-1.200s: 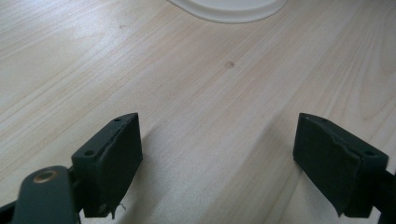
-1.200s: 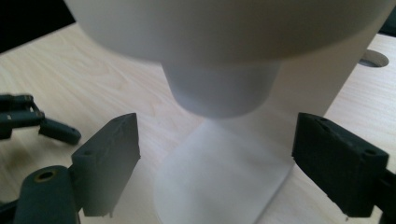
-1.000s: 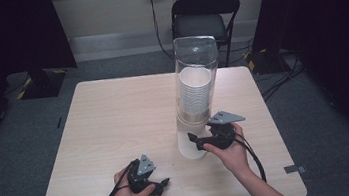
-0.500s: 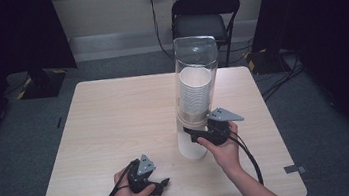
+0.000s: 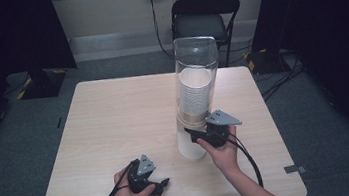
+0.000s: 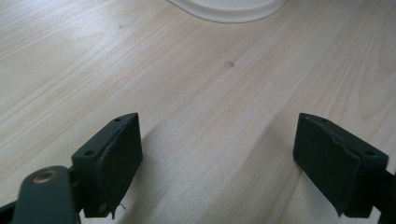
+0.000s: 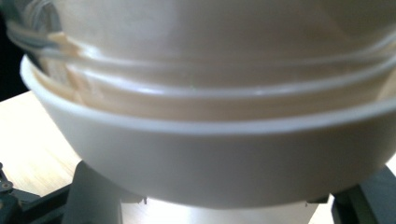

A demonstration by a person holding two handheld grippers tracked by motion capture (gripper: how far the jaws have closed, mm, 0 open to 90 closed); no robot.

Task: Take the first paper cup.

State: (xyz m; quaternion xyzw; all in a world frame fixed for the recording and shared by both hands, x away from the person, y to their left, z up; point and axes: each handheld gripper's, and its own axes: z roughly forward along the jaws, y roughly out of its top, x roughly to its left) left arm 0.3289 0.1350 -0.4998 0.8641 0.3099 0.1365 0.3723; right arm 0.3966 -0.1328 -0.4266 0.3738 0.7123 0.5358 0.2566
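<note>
A tall clear tube (image 5: pixel 198 82) is stood on a white base (image 5: pixel 192 146) on the right half of the table (image 5: pixel 115 120), nearer the near edge than the far one. A stack of white cups (image 5: pixel 196 93) is held inside the tube, filling its middle part; the top of the tube is left clear.

The right claw (image 5: pixel 193 135) is brought against the white base from the right, and its jaws have just been closing, with the base between them. In the right gripper view the white rim (image 7: pixel 205 154) is seen close up, with a jaw at each side (image 7: pixel 95 198) touching it.

The left claw (image 5: pixel 162 185) is rested near the near edge, left of the base, its jaws spread wide over bare wood (image 6: pixel 215 135) with nothing between them. The left half and the far corners are left free.
</note>
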